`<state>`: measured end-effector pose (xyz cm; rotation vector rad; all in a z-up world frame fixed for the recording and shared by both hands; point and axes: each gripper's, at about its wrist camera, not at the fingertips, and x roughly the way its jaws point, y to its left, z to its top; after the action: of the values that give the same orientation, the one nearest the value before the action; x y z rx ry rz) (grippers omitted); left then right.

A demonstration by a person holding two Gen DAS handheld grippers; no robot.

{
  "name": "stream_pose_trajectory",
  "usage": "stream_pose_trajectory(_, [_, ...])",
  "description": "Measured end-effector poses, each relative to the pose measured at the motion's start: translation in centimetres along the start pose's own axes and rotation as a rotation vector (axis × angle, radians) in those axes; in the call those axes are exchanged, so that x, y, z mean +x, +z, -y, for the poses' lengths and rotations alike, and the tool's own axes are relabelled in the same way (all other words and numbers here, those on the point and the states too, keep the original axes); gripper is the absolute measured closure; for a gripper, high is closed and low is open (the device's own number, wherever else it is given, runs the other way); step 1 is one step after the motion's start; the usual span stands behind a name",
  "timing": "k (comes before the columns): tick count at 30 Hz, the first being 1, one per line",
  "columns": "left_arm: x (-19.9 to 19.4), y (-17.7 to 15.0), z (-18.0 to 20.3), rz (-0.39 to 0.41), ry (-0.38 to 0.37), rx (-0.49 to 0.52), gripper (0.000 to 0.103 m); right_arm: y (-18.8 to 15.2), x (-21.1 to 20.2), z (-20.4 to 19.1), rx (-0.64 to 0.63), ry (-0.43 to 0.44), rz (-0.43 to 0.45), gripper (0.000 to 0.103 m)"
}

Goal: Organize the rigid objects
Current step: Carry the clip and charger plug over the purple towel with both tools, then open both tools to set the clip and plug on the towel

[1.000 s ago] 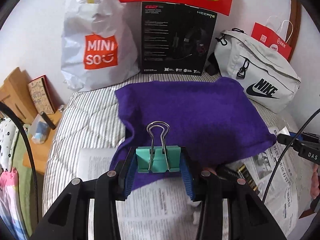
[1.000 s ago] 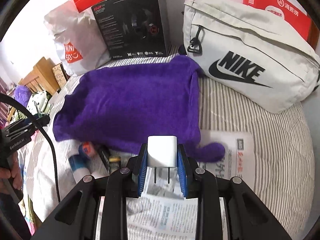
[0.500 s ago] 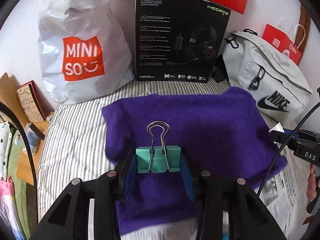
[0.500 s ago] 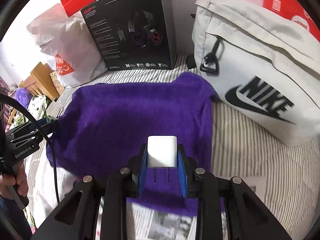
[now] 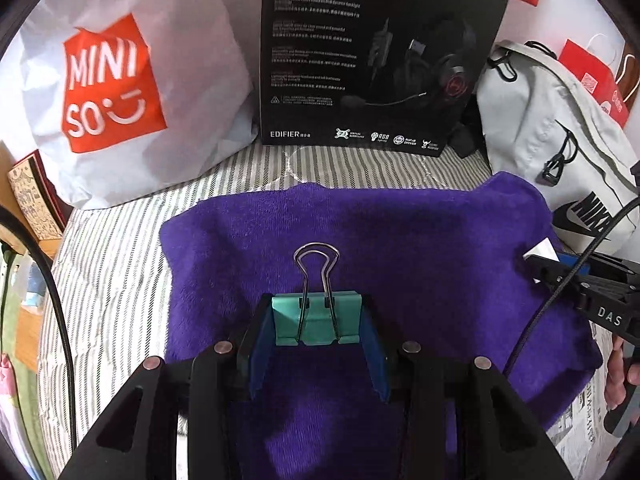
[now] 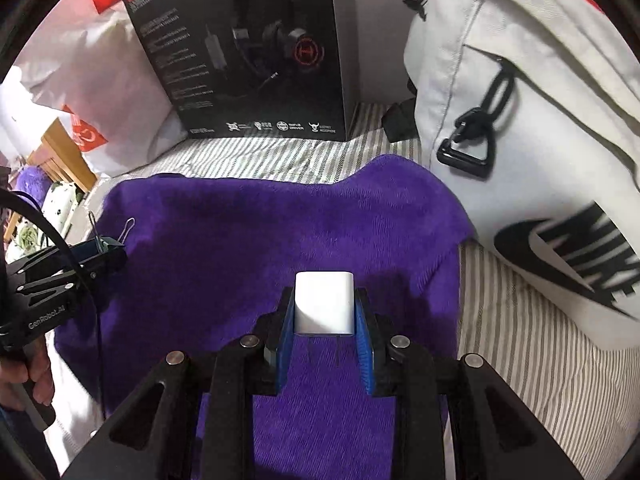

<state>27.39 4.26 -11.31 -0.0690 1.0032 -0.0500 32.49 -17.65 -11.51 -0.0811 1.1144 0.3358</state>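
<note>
Both grippers loaded and hanging over the purple towel!

The left gripper [image 5: 318, 322] has its blue pads clamped on a teal binder clip [image 5: 317, 320], wire handles pointing forward, above the near middle of the purple towel [image 5: 420, 248]. The right gripper [image 6: 324, 312] squeezes a white charger plug [image 6: 324, 302] between its pads, prongs pointing back toward the camera, over the towel's right half. The towel lies flat on a striped bedsheet [image 5: 108, 264]. Behind it stand a Miniso bag [image 5: 116, 80], a black Edifier headset box [image 5: 376, 56] and a grey Nike bag [image 6: 540, 128].
</note>
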Motion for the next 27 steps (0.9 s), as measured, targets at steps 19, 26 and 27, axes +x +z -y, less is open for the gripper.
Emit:
stream_pose_trajectory(19, [2.9,0.8,0.8,-0.054,0.032,0.049,0.064,0.6,2.3,-0.3,-0.057,-0.009,-0.033,0.074])
stream_pose_trajectory(26, [2.9,0.3,1.4,-0.061,0.025,0.061,0.049,0.0,1.9,-0.4,-0.059,0.027,-0.053,0.051])
stream_pose_trajectory(27, [2.9,0.1,1.5,-0.060,0.025,0.061,0.044,-0.3,1.6,-0.4,-0.056,0.019,-0.060,0.051])
